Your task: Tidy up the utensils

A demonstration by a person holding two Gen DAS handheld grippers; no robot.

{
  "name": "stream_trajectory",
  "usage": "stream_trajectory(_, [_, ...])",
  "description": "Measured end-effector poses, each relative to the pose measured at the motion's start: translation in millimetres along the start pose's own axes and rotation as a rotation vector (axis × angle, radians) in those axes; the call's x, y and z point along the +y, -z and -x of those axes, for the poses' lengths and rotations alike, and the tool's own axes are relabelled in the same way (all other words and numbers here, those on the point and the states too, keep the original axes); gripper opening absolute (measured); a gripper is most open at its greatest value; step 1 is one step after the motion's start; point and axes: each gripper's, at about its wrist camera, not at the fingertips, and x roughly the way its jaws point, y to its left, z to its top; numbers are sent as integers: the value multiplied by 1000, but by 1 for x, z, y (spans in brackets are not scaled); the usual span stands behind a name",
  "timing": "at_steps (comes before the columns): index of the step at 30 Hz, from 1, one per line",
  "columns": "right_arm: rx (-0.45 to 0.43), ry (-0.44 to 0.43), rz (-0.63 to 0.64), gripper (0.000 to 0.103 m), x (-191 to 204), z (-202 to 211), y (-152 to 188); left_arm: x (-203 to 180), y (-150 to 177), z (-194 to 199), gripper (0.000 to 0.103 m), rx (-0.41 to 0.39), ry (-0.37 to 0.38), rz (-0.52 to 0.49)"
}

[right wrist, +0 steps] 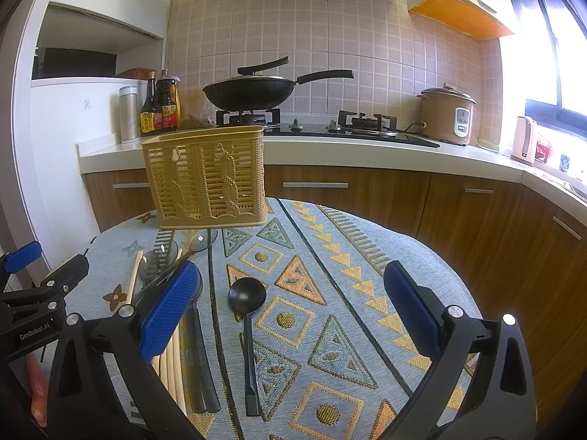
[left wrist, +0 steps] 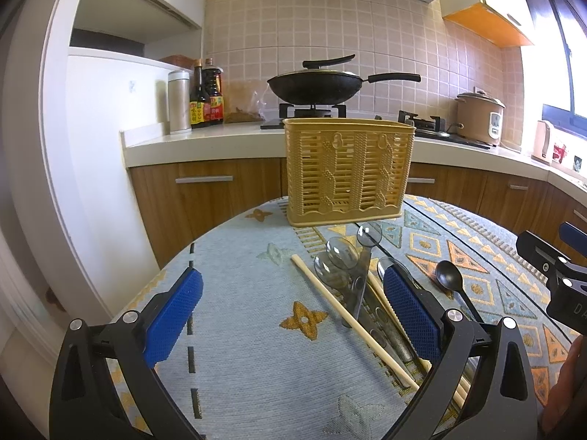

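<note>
I hold both tools spread wide and empty above the bench (right wrist: 367,242). The left tool (left wrist: 293,315) partly hides the chopsticks (left wrist: 348,315) and clear spoons (left wrist: 341,253). The black spoon (right wrist: 246,295) lies between the fingers of the right tool (right wrist: 293,308). The yellow utensil basket (left wrist: 348,170) stands ahead, its inside hard to see.

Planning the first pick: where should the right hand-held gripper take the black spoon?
Grip the black spoon mid-handle, from above, fingers either side. It lies flat and alone between the open right hand-held gripper's fingers, handle pointing toward the camera.
</note>
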Motion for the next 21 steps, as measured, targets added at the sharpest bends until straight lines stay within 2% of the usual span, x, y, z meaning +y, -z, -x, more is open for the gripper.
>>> stream_trajectory(21, [11,14,-4,97,0,-2,1,1,0,0,96,1,1,2])
